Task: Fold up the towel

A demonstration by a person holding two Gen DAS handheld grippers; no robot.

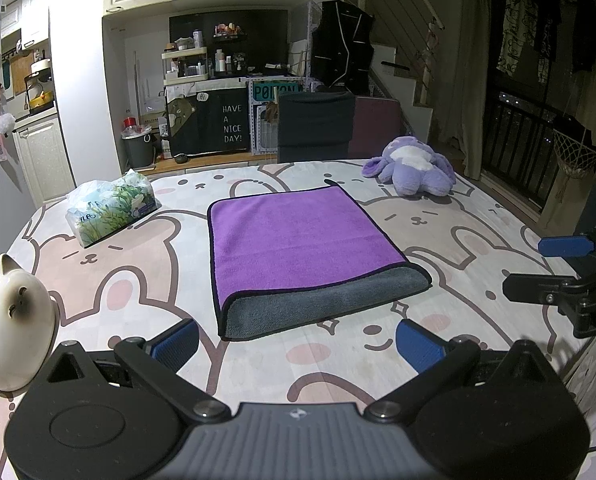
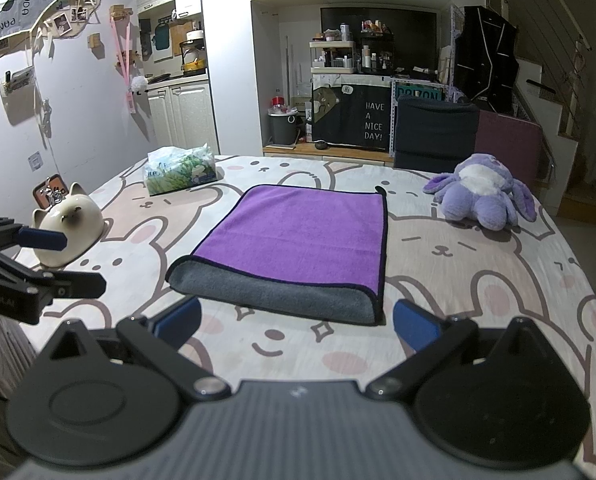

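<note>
A purple towel (image 1: pixel 298 236) with a grey underside lies folded flat on the table, its grey folded edge nearest me; it also shows in the right wrist view (image 2: pixel 298 236). My left gripper (image 1: pixel 298 346) is open and empty, just short of the towel's near edge. My right gripper (image 2: pixel 298 330) is open and empty, also just short of that edge. The right gripper shows at the right edge of the left wrist view (image 1: pixel 554 268), and the left gripper shows at the left edge of the right wrist view (image 2: pixel 58 260).
The table wears a bunny-print cloth (image 1: pixel 138 280). A tissue pack (image 1: pixel 110 208) lies at the far left, a purple plush toy (image 1: pixel 414 168) at the far right, a white cat figurine (image 1: pixel 14 316) at the near left edge. A dark chair (image 1: pixel 316 126) stands behind the table.
</note>
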